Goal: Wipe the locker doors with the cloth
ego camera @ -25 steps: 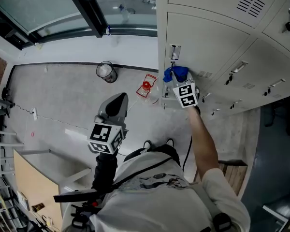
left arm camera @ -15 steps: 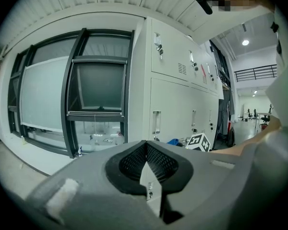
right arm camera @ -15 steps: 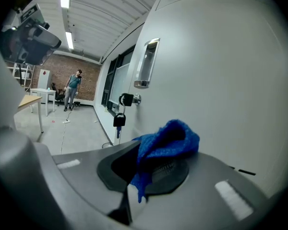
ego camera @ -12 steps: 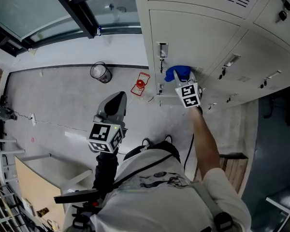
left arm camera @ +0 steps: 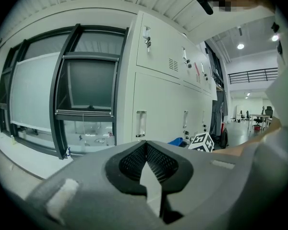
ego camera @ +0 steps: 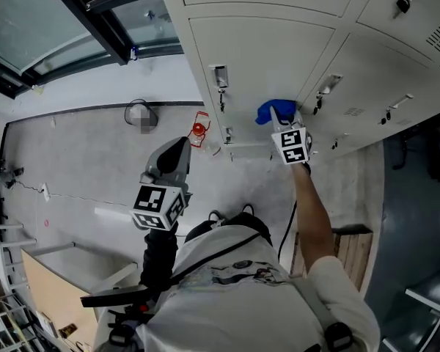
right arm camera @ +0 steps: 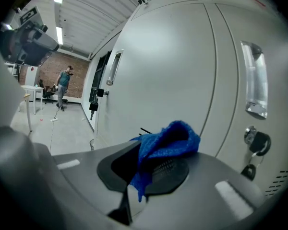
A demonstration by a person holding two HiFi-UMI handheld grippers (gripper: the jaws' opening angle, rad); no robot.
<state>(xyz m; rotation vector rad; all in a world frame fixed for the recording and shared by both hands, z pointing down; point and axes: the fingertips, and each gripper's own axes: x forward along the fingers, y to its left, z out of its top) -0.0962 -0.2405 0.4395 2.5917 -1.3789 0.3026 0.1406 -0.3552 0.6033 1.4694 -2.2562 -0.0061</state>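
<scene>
Nearby, cloth (ego camera: 273,110) at locker door (ego camera: 257,57), latch (ego camera: 319,94) beside

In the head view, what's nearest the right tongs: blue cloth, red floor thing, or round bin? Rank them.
1. Blue fabric cloth: held in the right tongs, at the locker door.
2. Small red object: on the floor, leftward.
3. Round dark-rimmed bin: floor, farther left.

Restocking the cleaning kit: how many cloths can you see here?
1. The blue cloth is clamped in the right hand-held gripper, by a locker door. More may be hidden.
</scene>
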